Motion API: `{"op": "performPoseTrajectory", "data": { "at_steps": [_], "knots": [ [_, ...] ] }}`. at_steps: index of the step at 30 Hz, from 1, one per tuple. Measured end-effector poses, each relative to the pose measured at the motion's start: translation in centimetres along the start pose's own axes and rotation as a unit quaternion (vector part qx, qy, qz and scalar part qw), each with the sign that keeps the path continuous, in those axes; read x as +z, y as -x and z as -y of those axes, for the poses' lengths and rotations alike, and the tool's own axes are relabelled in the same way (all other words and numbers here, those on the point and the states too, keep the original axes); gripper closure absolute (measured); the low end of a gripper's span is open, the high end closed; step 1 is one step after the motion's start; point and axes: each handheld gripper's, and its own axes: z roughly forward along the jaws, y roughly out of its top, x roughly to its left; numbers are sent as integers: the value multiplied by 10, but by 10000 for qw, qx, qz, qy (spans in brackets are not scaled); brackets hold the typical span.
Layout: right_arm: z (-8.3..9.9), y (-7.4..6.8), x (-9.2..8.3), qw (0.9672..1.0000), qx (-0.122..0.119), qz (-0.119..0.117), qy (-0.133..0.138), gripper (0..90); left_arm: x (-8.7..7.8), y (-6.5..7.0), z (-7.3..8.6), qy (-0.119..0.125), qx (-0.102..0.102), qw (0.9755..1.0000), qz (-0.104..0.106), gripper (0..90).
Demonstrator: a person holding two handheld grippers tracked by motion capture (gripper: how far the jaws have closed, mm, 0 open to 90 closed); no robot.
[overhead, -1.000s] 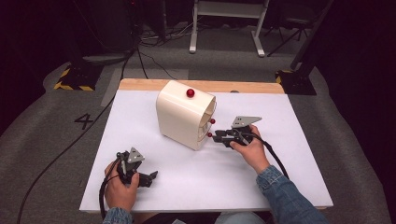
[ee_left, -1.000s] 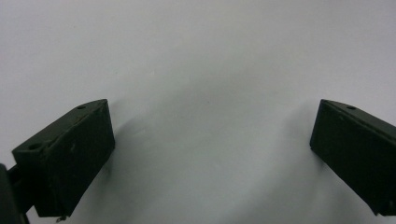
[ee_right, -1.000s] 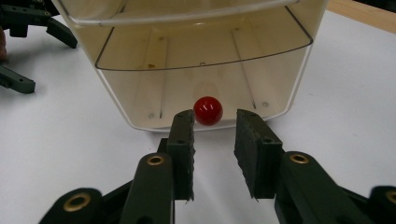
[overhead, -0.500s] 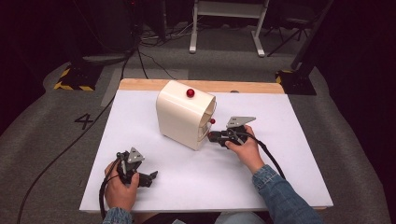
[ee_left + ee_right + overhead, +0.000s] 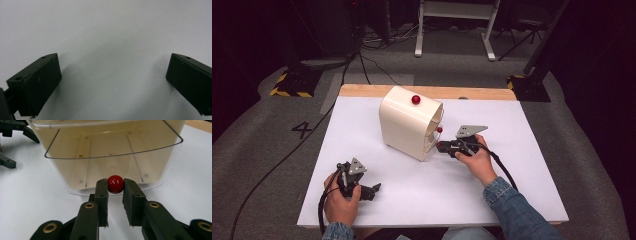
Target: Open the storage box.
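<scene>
On the white table (image 5: pixel 512 200) stands a cream bread bin (image 5: pixel 407 125). The right gripper (image 5: pixel 115 185) pinches its red lid knob (image 5: pixel 115 184), lid seemingly part-open; the left gripper (image 5: pixel 371 190) rests spread, idle.

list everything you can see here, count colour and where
box: 1, cream, back-centre of the table, open front to the person's right
clear drawer: 1, transparent, in the box's open front
knob on top: 1, red, on the box's top
drawer knob: 1, red, front of the clear drawer, between the right gripper's jaws
table: 1, white top with a wooden far edge
number 4: 1, black, on the grey floor left of the table
striped bases: 2, yellow and black, floor behind the table
left gripper: 1, black, jaws wide apart over bare table, front left
right gripper: 1, black, closed on the drawer knob
hands: 2, denim cuffs, each holding a gripper
</scene>
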Motion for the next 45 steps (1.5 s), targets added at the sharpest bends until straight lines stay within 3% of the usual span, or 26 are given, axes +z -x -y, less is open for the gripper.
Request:
{"op": "performPoseTrajectory", "data": {
  "at_steps": [25, 45],
  "knots": [
    [26, -3, -59, 9999, 116, 101, 61, 743, 0, 0, -1, -32, -22, 10000, 7, 0],
    [46, -1, -57, 9993, 180, 152, -274, 717, 0, 0, -1, -45, -36, 10000, 22, 0]
  ]
}}
